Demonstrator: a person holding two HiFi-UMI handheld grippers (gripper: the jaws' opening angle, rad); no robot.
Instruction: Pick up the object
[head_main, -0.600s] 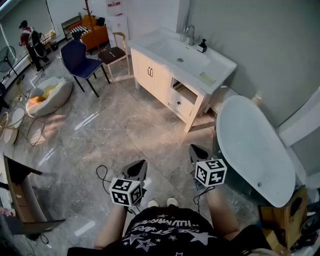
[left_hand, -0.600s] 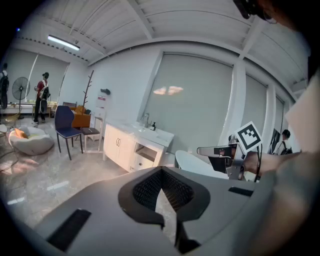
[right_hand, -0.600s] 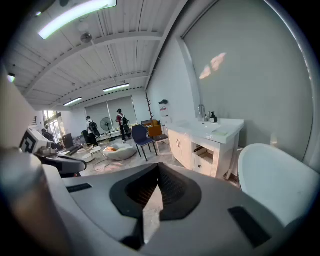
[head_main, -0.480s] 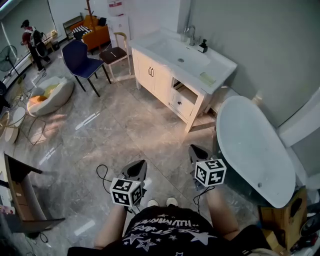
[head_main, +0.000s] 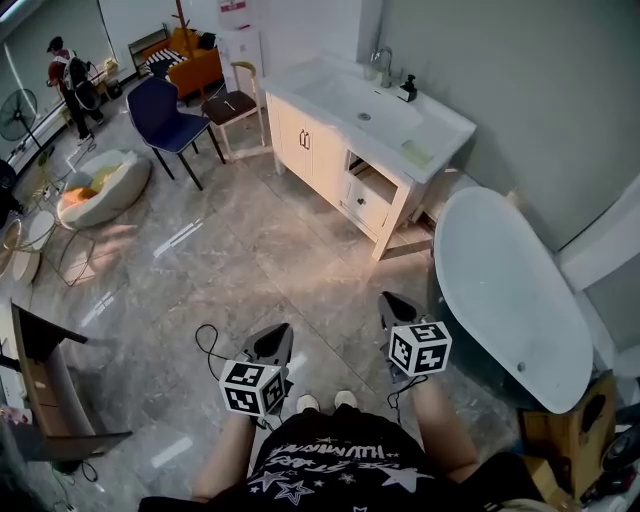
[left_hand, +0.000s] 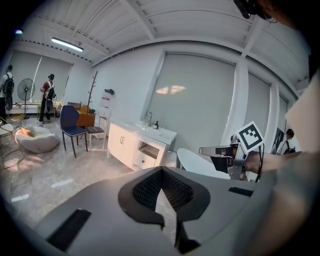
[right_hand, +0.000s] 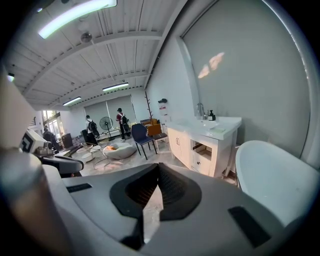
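Note:
My left gripper (head_main: 279, 329) and right gripper (head_main: 387, 297) are held low in front of the person's body, above the marble floor, both pointing forward. Each pair of jaws is shut with nothing between them, as the left gripper view (left_hand: 161, 170) and the right gripper view (right_hand: 158, 165) also show. No object lies near either gripper. Far ahead a white vanity (head_main: 330, 150) carries a pale green pad (head_main: 417, 152), a dark bottle (head_main: 407, 90) and a faucet (head_main: 383, 68). One vanity drawer (head_main: 370, 195) stands open.
A white bathtub (head_main: 500, 290) stands close on the right. A blue chair (head_main: 165, 120), a wooden chair (head_main: 232, 105) and a round cushion bed (head_main: 100, 185) are at the far left. A person (head_main: 70, 85) stands at the back left. A dark screen (head_main: 50, 390) is near the left edge.
The head view has shifted slightly, so the room sits a little differently in frame. Both grippers keep their places and stay shut.

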